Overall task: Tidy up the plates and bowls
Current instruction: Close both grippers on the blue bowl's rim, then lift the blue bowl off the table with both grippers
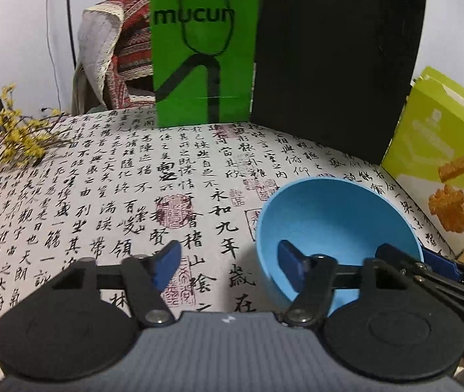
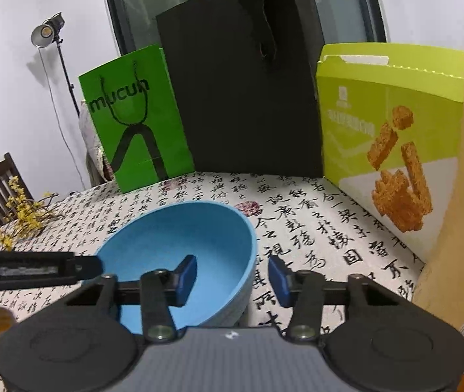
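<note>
On surface (image 1: 101, 179), before black bag (image 1: 336, 58) and green bag (image 1: 204, 52): blue bowl (image 1: 336, 222). Left gripper (image 1: 228, 261) fingers parted, astride bowl's left rim, no contact seen. Right gripper (image 2: 232, 276) likewise astride right rim, ungripped.

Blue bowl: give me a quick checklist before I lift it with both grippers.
1. Left gripper straddles the blue bowl rim: ok.
2. Right gripper straddles the opposite rim: ok.
3. Fingers pressing the wall: not ok; both pairs stand clear of it.
4. Bowl empty: ok.
5. Bowl sitting flat on the tablecloth: cannot tell.
</note>
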`<state>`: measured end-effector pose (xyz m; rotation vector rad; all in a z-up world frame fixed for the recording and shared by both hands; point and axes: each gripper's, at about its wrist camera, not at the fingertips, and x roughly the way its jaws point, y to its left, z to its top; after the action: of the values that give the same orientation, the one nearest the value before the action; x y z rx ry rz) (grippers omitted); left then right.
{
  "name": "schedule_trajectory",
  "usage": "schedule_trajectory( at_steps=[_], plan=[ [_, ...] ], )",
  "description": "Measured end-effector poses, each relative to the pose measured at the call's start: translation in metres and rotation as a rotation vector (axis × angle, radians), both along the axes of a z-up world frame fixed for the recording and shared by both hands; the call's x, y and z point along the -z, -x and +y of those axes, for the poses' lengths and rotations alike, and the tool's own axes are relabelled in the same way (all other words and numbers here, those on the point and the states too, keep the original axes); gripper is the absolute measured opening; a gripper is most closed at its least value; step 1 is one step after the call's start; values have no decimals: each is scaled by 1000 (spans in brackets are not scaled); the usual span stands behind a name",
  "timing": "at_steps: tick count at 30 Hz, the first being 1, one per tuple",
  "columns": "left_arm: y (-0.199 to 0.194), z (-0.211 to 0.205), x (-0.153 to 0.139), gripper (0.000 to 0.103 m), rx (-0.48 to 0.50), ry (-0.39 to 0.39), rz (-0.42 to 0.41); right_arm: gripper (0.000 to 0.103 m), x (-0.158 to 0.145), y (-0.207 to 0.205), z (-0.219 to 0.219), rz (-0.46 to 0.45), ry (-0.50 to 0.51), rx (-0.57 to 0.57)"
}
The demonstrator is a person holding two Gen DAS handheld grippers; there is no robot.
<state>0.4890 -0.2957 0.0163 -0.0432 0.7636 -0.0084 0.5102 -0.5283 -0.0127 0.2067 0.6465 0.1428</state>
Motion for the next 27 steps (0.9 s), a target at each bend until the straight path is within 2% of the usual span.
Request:
schedule_trajectory(
  at_steps=[2, 5, 8, 11, 18, 23, 27],
  plan=[
    [-2, -3, 4, 45, 17, 2, 8, 35, 2, -1, 0, 15, -5, -3],
    [-5, -5, 10, 30, 45, 15, 23, 28, 6, -3, -1, 36, -18, 6],
    [-3, -9, 11, 15, 83, 21, 20, 26, 6, -3, -2, 47, -36, 5],
    [-4, -12, 12, 13, 96, 13, 19, 23, 8, -4, -1, 49, -30, 12],
    [3, -9, 7, 13, 90, 27, 17, 18, 9, -2, -7, 65, -89, 24],
    [12, -9, 2, 13, 106, -1, 4, 17, 4, 2, -7, 46, -105, 25],
    [18, -3, -6, 13, 102, 9, -12, 16, 3, 5, -4, 47, -114, 20]
  ],
)
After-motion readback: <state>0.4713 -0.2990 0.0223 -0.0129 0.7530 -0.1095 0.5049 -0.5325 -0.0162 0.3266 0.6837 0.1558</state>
